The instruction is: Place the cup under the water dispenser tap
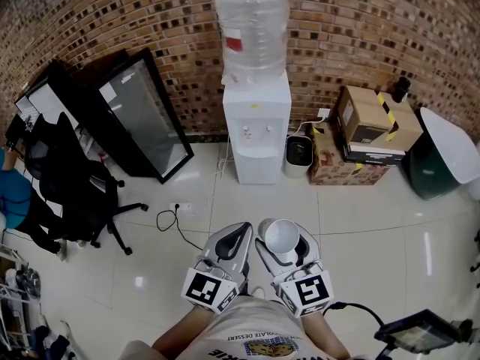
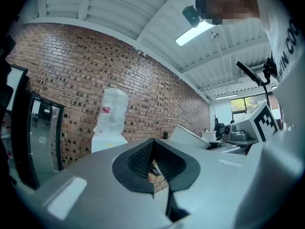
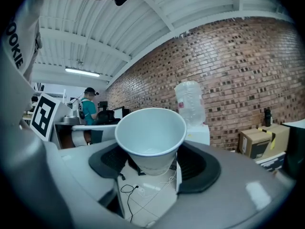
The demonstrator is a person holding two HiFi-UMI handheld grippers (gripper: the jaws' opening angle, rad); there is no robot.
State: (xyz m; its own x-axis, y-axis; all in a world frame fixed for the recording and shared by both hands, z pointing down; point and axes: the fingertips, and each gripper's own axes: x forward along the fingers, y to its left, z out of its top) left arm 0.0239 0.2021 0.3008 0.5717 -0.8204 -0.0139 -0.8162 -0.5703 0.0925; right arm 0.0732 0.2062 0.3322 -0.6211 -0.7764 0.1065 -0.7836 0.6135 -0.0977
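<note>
The cup is white and smooth, probably of paper. It is cone-shaped with a thin round rim, stands upright and is empty inside. The right gripper pinches it at the lower wall between two black ribbed pads, with grey plastic jaws around them. The cup is above the glossy pale floor tiles, well apart from the white box-shaped water dispenser with its clear, wrapped bottle at the brick wall. The left gripper has its jaws pressed together, with nothing between them.
</note>
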